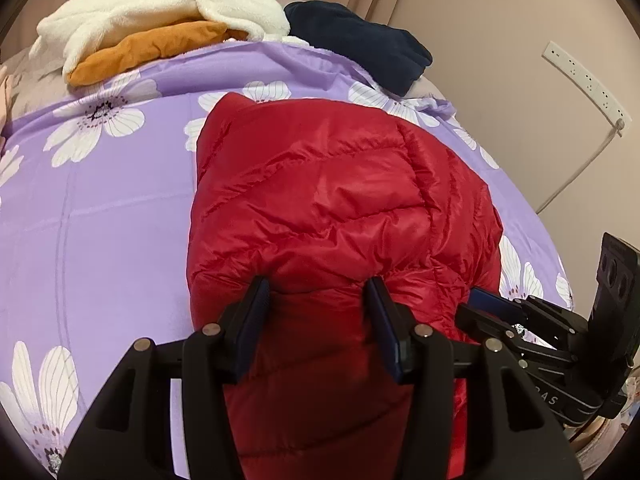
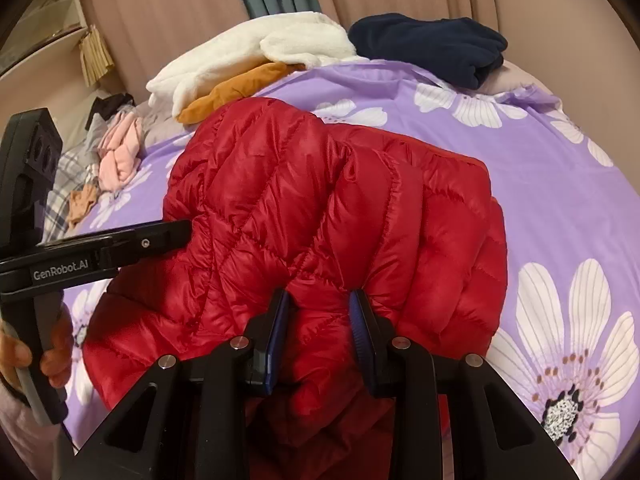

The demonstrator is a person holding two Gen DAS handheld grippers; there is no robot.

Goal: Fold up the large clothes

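A red quilted down jacket (image 1: 320,208) lies bunched on a purple bedspread (image 1: 112,216) printed with white flowers, its near edge lifted off the bed toward both cameras.

In the left wrist view, the left gripper (image 1: 318,312) has its 2 fingers set fairly wide, with a thick fold of the jacket's near edge filling the gap between the blue pads; the puffy fabric bulges against both. The right gripper (image 1: 492,304) comes in at 3 o'clock, its tip against the same edge of the jacket.

In the right wrist view, the right gripper (image 2: 320,312) pinches a narrower fold of the jacket, and the padding swells out on either side of the fingers. The left gripper (image 2: 176,236) reaches in from 9 o'clock, held by a hand (image 2: 24,356) at 8 o'clock.

At the far end of the bed, toward 12 o'clock, lie a white fleece garment (image 1: 160,0) on an orange one (image 1: 148,50), and a navy garment (image 1: 360,36) at 1 o'clock.
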